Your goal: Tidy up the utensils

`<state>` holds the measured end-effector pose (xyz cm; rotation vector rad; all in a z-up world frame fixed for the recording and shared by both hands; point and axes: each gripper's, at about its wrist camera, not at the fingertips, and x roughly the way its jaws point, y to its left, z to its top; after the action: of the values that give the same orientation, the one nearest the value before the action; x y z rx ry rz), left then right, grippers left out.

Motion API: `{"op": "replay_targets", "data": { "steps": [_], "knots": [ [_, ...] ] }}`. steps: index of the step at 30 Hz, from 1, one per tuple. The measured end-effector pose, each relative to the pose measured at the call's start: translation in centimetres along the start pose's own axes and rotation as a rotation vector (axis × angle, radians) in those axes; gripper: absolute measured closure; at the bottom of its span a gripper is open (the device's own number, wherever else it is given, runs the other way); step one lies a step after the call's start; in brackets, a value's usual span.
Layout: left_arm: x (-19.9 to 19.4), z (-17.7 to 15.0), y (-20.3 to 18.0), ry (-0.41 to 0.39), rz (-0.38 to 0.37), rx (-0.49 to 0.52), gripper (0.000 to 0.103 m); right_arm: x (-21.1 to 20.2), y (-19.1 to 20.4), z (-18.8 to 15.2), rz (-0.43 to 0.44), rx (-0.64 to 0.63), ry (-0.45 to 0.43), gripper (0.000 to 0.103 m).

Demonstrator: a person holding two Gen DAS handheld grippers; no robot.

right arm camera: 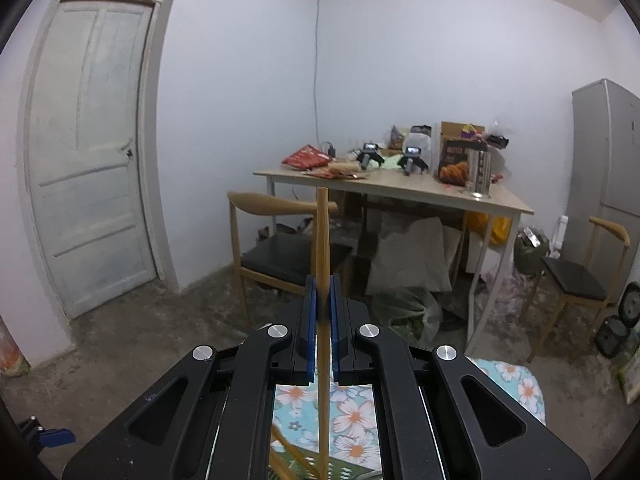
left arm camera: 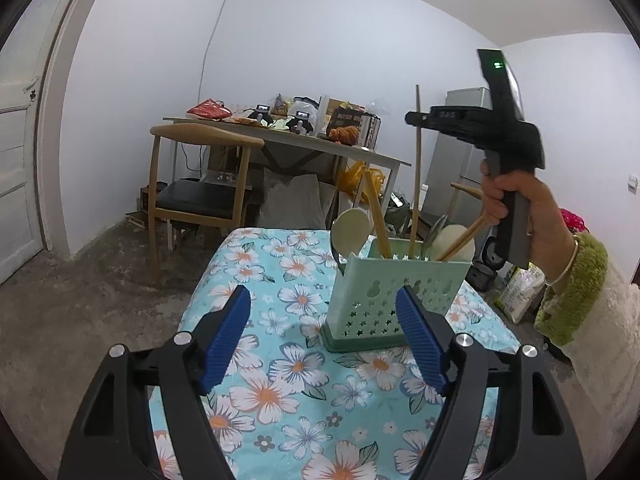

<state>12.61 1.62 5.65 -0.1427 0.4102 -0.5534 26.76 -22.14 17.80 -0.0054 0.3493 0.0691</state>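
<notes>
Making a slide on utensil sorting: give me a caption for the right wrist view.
Right claw shut on an upright wooden chopstick, held over the floral tablecloth.

A bare room with pale walls and a rough grey floor [right arm camera: 120, 352]. A white panelled door [right arm camera: 90, 152] stands closed at the left. Against the far wall, a light wooden desk [right arm camera: 508, 204] is crowded with snack bags, boxes and a red packet [right arm camera: 306, 157]. A wooden chair [right arm camera: 280, 236] with a black seat is tucked at its near side, and a second chair [right arm camera: 576, 276] stands to the right. A grey fridge [right arm camera: 604, 148] stands in the right corner. A yellow bag [left arm camera: 360, 178] sits under the desk.
</notes>
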Motion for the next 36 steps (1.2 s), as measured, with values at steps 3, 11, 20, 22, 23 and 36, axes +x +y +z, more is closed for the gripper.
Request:
{"op": "replay_targets", "data": {
  "steps": [3,11,20,22,23,36],
  "knots": [
    [0.0,-0.1,0.0,0.002,0.003,0.008,0.030,0.5,0.1,-0.4,-0.021,-0.014,0.012,0.099],
    [-0.1,-0.2,-0.2,0.010,0.004,0.006,0.029,-0.6,0.6,-0.9,-0.039,-0.028,0.020,0.087],
    [-0.8,0.1,-0.9,0.015,0.011,0.011,0.025,-6.9,0.4,-0.8,0.008,0.011,-0.040,0.065],
    [-1.0,0.1,-1.2,0.020,0.015,0.011,0.023,-8.9,0.4,-1.4,0.029,0.030,-0.047,0.054],
    [-1.1,0.1,-1.4,0.025,0.018,0.010,0.020,-9.6,0.4,-1.7,0.039,0.040,-0.047,0.050],
    [-0.1,-1.0,-4.4,0.153,0.244,0.011,0.006,-15.9,0.3,-12.4,0.036,0.190,0.205,0.011]
  ]
}}
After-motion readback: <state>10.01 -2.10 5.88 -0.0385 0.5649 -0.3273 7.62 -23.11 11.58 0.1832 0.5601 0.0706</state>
